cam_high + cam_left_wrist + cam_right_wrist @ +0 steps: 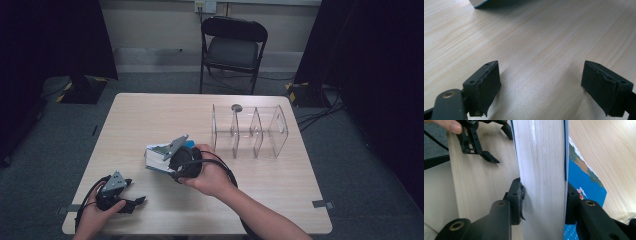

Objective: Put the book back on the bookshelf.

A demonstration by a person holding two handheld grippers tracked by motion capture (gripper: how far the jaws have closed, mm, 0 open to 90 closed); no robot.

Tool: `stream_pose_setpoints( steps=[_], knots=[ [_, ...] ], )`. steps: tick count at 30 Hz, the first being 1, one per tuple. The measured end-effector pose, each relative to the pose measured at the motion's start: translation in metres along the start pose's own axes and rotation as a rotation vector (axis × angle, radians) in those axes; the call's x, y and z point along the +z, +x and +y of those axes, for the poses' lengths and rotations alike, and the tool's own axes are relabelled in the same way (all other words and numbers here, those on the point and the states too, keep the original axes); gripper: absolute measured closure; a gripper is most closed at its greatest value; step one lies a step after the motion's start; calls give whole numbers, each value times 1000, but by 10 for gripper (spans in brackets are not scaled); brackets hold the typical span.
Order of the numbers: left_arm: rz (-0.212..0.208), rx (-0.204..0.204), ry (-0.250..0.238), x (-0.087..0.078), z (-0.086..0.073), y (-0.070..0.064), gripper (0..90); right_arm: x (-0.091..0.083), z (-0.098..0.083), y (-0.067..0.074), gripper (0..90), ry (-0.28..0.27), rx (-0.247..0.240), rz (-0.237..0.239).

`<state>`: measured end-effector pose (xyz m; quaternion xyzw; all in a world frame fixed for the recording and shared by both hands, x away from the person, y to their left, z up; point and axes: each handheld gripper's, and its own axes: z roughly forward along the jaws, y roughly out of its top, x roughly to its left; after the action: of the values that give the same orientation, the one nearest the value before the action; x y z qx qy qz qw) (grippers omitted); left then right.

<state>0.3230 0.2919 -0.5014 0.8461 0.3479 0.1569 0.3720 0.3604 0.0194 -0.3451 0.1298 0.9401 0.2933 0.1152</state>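
Book (156, 158) near the middle of the surface (150, 115), just left of centre in the high view, gripped and tipped, long axis running roughly left to right across the frame; in the right gripper view, page edges (541, 177) face the camera, running bottom to top, blue cover (584, 185) on the right. Right hand-held gripper (167, 152) pinching the book across its thickness, one pad on each cover (542, 202). Left hand-held gripper (136, 202) at lower left of the high view, low over the bare surface, jaws spread wide with nothing between them (541, 85). Left gripper view: a book corner (480, 3) at the top edge. High view: a clear divided rack (250, 131) right of the book, a chair (232, 47) beyond the surface.
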Motion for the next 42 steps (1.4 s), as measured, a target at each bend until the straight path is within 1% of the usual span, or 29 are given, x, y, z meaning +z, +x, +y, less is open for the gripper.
stream_pose_setpoints(
  steps=[1,2,6,7,8,12,13,15,18,21,23,25,27,30,37,40,41,42],
  knots=[
    [0,0,0,0,0,0,148,-1,1,-2,605,3,5,8],
    [-3,-11,-1,0,0,0,147,-2,1,-4,606,3,19,16],
    [-5,-10,-2,0,0,0,145,-10,5,-11,606,6,53,46],
    [-8,-8,-2,0,0,0,145,-11,6,-13,606,-5,61,50],
    [-9,-8,-3,0,0,0,145,-13,7,-14,607,6,69,60],
    [-14,-7,-5,0,-1,1,145,-17,8,-16,609,7,80,65],
    [-12,5,-3,0,0,2,145,-18,9,-16,609,12,87,68],
    [-13,-4,-5,0,-1,1,144,-18,9,-16,609,11,86,72],
    [-14,-2,-4,0,-1,1,143,-19,10,-17,608,15,90,78],
    [-21,-7,-2,0,-1,1,143,-22,11,-18,609,21,106,90],
    [-22,-7,-2,0,-1,1,142,-24,11,-18,610,19,104,91],
    [-22,-7,-2,0,0,1,141,-29,11,-21,611,16,107,108],
    [-22,-7,-2,0,-1,1,141,-32,11,-23,612,16,125,115],
    [-21,-8,-1,0,-1,1,141,-35,11,-25,613,19,129,123],
    [-23,-7,-2,0,-1,2,140,-43,14,-29,614,40,148,151],
    [-23,-6,-3,0,-1,2,140,-44,16,-31,614,67,152,156],
    [-23,-5,-1,0,0,2,141,-44,17,-32,615,69,143,160],
    [-22,-5,-3,0,0,2,141,-44,18,-32,615,74,146,160]
  ],
)
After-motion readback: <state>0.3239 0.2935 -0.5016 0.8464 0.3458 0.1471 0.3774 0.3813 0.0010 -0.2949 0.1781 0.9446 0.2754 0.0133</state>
